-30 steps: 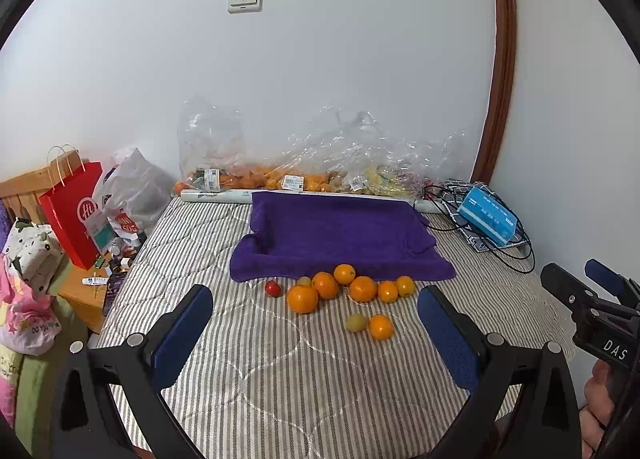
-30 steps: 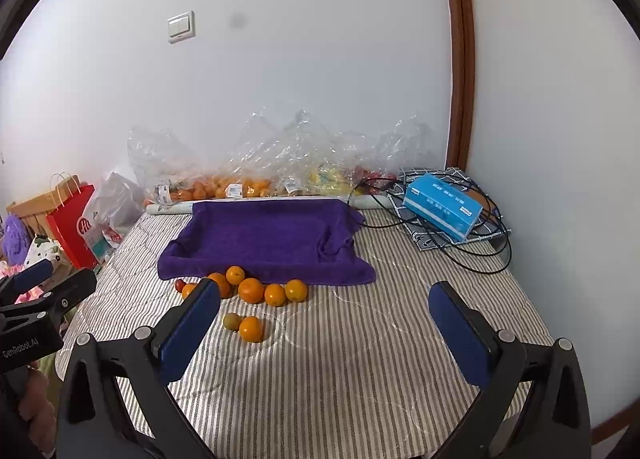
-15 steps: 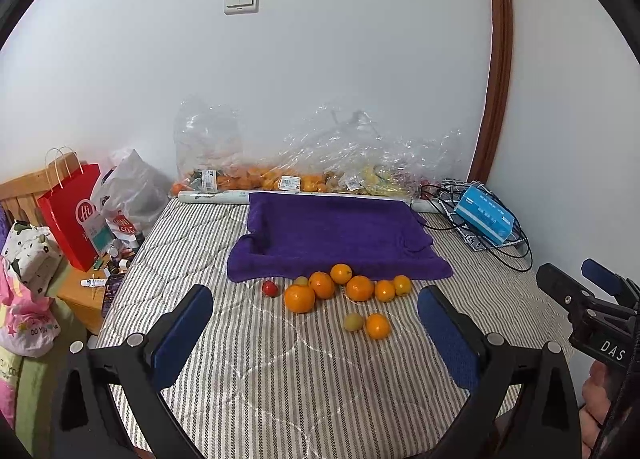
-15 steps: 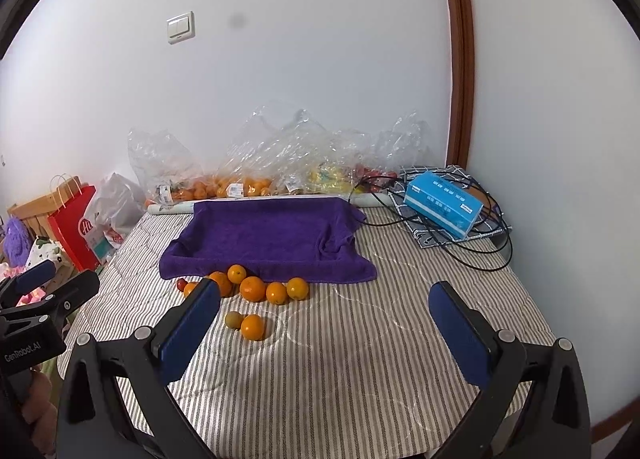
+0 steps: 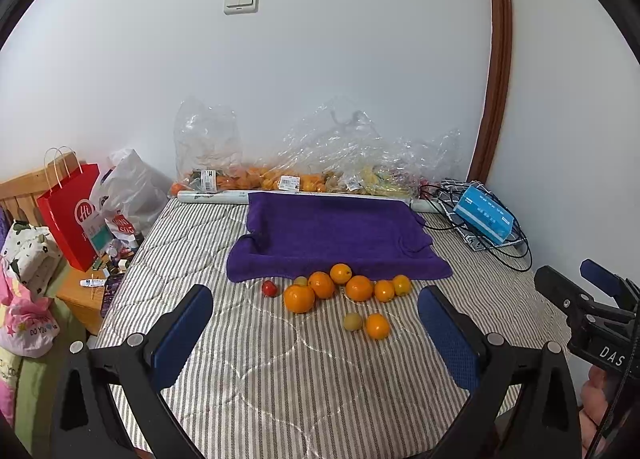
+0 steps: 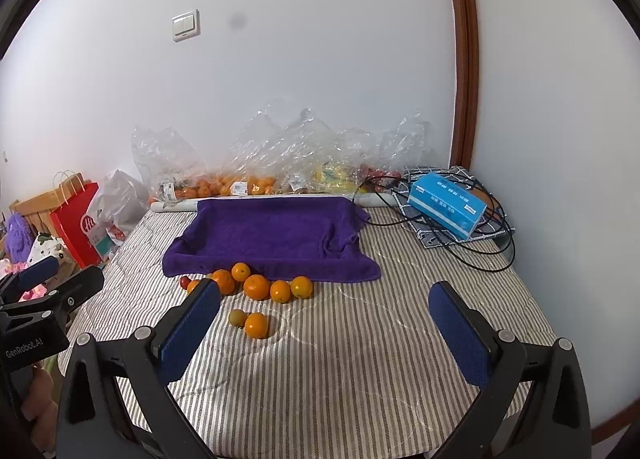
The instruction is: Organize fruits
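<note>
Presently, stage: nothing is picked up; by my reading the sorting has not begun.
Left gripper: the black two-finger left gripper with blue pads hangs above the grey-and-white striped quilted mattress, jaws spread wide and empty, aimed at the fruit so that the whole cluster sits between its fingers.
Right gripper: the matching black right gripper with blue pads is likewise wide apart and empty, held off to the right of the fruit, probably to leave the other hand room.
Fruit row: a loose row of round orange citrus fruits lies on the mattress just beside the near edge of the purple terry towel, none on it.
Small red fruit: a small red round fruit sits at the row's left end, slightly apart.
Stragglers: a dull yellow-green round fruit touches a lone orange fruit, nearer the grippers than the row.
Towel: spread flat with raised, rumpled edges, likely the landing place for sorted fruit, its rim stopping rolling.
Background: crinkled clear plastic bags of produce line the wall; a blue tissue box rests among black cables.
Risk: round fruit may roll on the soft quilt when nudged.
</note>
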The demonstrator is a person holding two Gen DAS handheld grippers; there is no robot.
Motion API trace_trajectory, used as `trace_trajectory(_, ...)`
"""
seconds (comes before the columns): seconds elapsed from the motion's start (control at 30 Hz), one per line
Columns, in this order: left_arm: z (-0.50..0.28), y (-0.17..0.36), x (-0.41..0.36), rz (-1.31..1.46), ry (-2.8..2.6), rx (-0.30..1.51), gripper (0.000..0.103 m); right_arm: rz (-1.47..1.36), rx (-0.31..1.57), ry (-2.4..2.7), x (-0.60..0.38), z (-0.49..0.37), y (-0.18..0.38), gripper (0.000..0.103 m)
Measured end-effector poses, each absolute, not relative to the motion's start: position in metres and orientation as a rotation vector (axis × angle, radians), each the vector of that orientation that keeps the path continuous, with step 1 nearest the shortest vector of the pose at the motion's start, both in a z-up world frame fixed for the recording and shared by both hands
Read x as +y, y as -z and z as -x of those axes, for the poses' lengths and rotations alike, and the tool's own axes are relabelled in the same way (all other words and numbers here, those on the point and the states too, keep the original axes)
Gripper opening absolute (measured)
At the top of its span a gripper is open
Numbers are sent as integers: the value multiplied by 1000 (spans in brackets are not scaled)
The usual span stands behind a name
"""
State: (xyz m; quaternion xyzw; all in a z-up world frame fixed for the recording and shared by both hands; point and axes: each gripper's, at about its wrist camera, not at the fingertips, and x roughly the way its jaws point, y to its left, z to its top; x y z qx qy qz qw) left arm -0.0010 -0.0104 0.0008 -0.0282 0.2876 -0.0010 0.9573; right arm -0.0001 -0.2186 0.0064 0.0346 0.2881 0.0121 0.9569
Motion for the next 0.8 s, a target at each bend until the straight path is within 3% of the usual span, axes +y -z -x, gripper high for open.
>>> trace_trajectory(0.8,-7,-1,-8,58,3,587,103,-84,598,-41,-218,-10,-3,102)
